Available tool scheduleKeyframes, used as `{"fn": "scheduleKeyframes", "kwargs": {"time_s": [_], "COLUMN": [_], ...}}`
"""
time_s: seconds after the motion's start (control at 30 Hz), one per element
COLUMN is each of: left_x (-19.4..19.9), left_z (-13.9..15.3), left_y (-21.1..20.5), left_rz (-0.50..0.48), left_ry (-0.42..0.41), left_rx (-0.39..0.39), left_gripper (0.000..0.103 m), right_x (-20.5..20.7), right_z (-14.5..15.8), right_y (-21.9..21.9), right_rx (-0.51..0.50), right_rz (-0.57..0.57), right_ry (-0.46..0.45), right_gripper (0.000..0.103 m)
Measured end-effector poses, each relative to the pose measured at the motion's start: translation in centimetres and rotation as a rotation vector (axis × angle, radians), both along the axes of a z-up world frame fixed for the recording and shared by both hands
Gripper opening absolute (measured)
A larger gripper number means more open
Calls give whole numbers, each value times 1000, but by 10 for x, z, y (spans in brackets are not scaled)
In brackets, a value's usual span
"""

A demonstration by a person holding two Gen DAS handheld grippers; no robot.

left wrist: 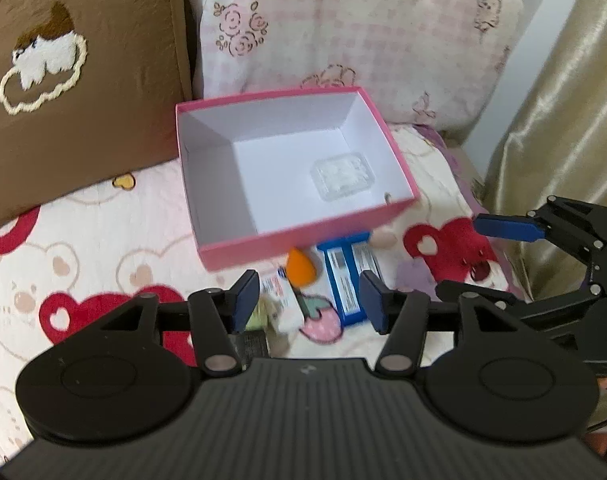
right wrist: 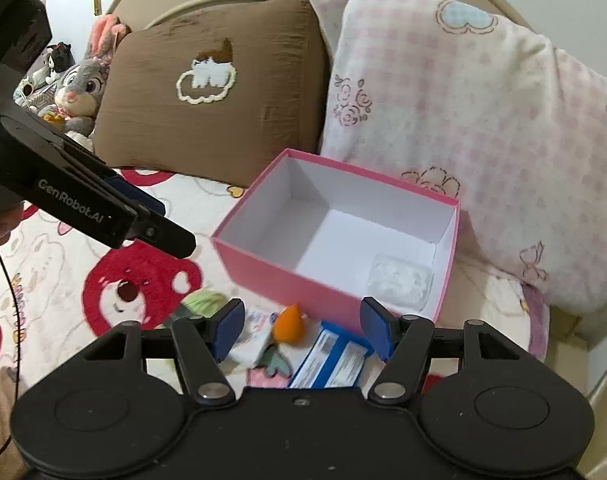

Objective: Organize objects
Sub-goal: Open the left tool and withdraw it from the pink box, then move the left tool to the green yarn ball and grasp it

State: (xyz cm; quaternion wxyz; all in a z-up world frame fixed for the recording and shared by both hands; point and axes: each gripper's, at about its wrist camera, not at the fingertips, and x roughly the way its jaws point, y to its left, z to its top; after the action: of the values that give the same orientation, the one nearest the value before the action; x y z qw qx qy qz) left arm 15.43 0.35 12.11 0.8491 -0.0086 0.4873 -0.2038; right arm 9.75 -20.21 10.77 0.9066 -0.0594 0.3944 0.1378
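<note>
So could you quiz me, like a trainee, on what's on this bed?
1. True or false: the pink box already holds the clear plastic case.
2. Which lies nearest the box's front wall? A) orange sponge B) plush rabbit C) brown pillow
3. Fill in: neither the left gripper nor the right gripper holds ____.

Key: 1 true; 2 A; 3 anything: both stand open and empty, above the sponge and the blue packet.
</note>
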Motion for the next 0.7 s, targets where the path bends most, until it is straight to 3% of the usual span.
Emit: {"fn": "scheduleKeyframes", "kwargs": {"time_s": [0.17, 0.7], "left_x": [-37, -81], "left_z": [-3, -38], "left_y": [10, 36], "left_rz": [-42, -100], "left_ry": [-56, -24], "left_rx": [101, 34], "left_gripper": [60, 65], "right_x": [-35, -52], "right_z": [7, -22], "right_y": [19, 50], "right_rx": [35, 114], "right_rz": [16, 113], "right_ry": [-24, 76], "right_gripper": [76, 81]}}
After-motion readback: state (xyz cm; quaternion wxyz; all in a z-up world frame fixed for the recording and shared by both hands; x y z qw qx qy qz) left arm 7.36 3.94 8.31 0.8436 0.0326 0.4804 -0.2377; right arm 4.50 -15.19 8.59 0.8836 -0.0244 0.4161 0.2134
